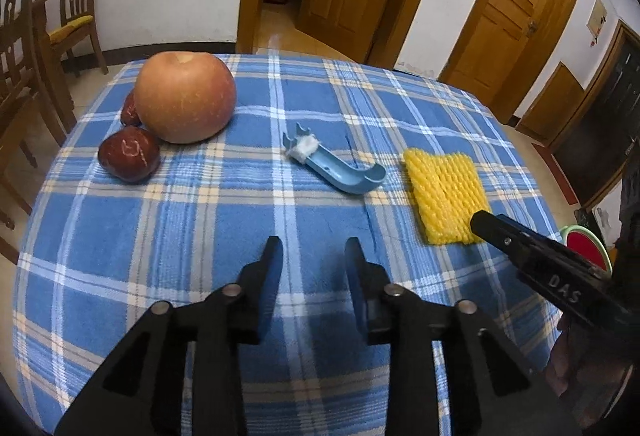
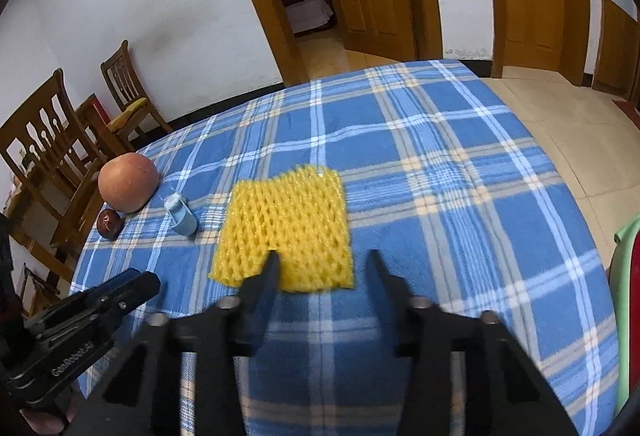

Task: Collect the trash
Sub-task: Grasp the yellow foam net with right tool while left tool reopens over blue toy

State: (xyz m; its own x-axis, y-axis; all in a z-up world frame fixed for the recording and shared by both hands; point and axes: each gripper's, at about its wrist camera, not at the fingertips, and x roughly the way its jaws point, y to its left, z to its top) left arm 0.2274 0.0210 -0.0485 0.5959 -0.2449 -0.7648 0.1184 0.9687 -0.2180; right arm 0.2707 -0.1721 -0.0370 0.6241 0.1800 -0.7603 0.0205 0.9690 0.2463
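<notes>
Right wrist view: left of the yellow foam net (image 2: 286, 226) lie apple (image 2: 128, 187) and blue plastic piece (image 2: 182, 216); right gripper (image 2: 322, 256) stands parted, empty, its left finger overlapping the net's near edge; bare tablecloth (image 2: 460, 196) spreads rightward.

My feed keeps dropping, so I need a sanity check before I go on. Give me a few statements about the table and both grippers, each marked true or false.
1. The yellow foam net lies flat on the tablecloth. True.
2. The left gripper holds the blue plastic piece. False: its jaws are empty, and the piece lies on the cloth beyond them.
3. The apple sits beside two red dates. True.
4. The right gripper has lifted the net. False: the net is still on the cloth.
</notes>
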